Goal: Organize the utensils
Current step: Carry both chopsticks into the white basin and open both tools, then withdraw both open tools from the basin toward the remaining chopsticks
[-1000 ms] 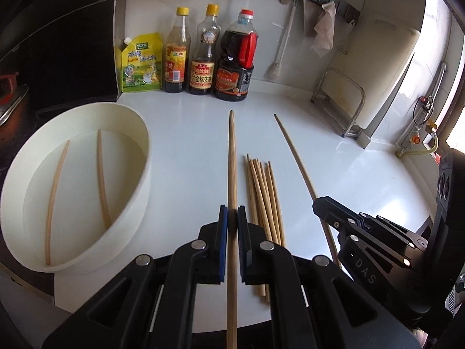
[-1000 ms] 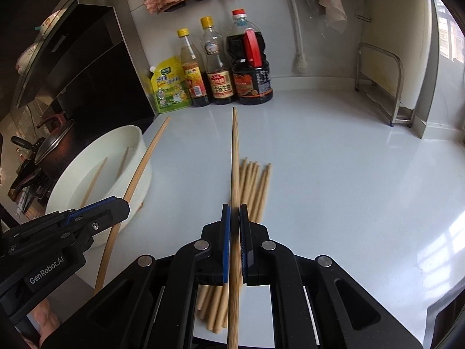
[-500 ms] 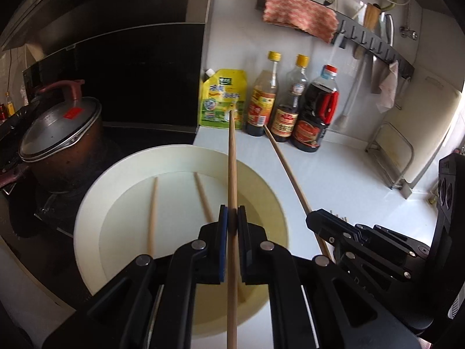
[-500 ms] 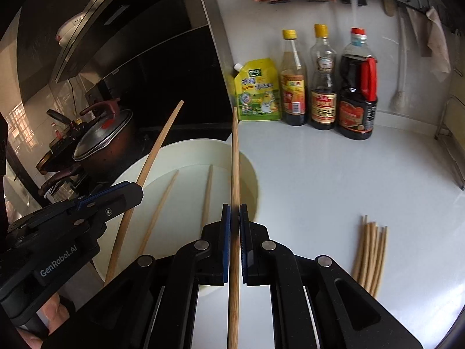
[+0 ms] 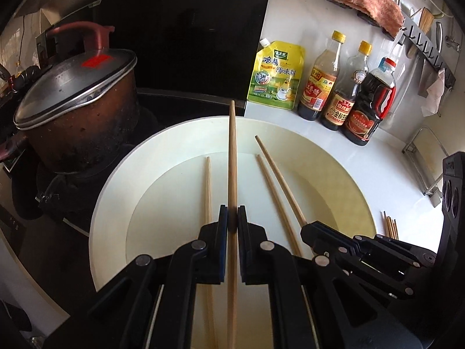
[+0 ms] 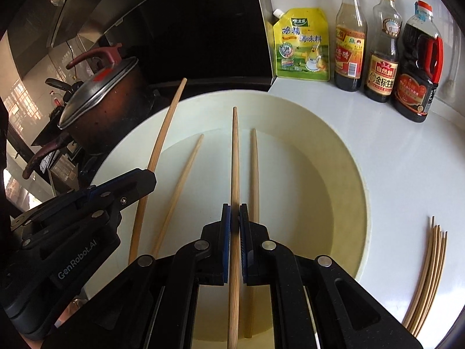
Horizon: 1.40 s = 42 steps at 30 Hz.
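White kitchen counter (image 6: 407, 174) runs along the wall, and on it stands a round cream basin (image 5: 348, 180), close to a dark stove with a brown pot (image 5: 75, 110) under a metal lid. Behind the basin, against the wall, I see a yellow seasoning pouch (image 5: 276, 75) and three sauce bottles (image 6: 380, 46) in a row.

In my left hand, the left gripper (image 5: 232, 218) is clamped on one chopstick (image 5: 232, 160), which points forward above the basin, with its tip over the far rim. In my right hand, the right gripper (image 6: 234, 218) is pressed together on a second chopstick (image 6: 234, 157), also above the basin and pointing the same way. Both grippers are side by side, over the near part of the basin.

Two loose chopsticks (image 6: 254, 174) lie on the bottom of the basin. A small bundle of chopsticks (image 6: 430, 273) rests on the counter, to the right of the basin and apart from it.
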Available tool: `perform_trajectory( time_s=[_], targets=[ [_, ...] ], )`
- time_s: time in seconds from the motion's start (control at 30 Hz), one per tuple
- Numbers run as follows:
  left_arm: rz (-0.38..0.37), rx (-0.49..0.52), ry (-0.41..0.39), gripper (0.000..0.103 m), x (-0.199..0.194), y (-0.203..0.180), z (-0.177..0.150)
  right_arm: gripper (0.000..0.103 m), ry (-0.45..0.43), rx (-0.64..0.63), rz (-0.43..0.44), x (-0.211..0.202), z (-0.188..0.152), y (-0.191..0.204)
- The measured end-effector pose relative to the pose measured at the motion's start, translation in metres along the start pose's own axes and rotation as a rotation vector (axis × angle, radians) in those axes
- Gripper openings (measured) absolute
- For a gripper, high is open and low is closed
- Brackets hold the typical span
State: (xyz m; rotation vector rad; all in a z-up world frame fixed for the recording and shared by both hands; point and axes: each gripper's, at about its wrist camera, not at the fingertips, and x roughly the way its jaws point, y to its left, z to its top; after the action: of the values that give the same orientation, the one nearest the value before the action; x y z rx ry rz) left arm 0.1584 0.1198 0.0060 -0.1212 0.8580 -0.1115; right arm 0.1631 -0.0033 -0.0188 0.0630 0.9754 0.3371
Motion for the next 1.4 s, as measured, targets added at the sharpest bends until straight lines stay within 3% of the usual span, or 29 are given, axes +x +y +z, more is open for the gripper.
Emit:
perform_trajectory(
  time_s=[0.27, 0.43, 0.93, 1.13, 1.27, 1.4],
  targets=[
    [0.008, -0.025, 0.045, 0.008, 0.017, 0.008, -0.008, 0.006, 0.017, 0.016, -0.020, 0.009, -0.006, -0.004],
    [0.011, -0.050, 0.045, 0.028, 0.014, 0.014, -0.012, 0.006, -0.006, 0.013, -0.036, 0.002, -0.008, -0.007],
    [0.031, -0.053, 0.027, 0.043, -0.012, 0.016, -0.029, 0.006, -0.058, 0.018, -0.025, -0.024, -0.026, -0.006],
    [0.031, -0.042, 0.008, 0.047, -0.028, 0.012, -0.035, 0.006, -0.091, 0.020, -0.032, -0.042, -0.036, -0.005],
    [0.019, -0.037, -0.005, 0.050, -0.035, 0.005, -0.043, 0.014, -0.105, 0.033, -0.044, -0.052, -0.043, -0.009],
    [-0.005, -0.030, 0.000, 0.050, -0.038, -0.004, -0.050, 0.014, -0.110, 0.058, -0.058, -0.062, -0.053, -0.018]
  ],
)
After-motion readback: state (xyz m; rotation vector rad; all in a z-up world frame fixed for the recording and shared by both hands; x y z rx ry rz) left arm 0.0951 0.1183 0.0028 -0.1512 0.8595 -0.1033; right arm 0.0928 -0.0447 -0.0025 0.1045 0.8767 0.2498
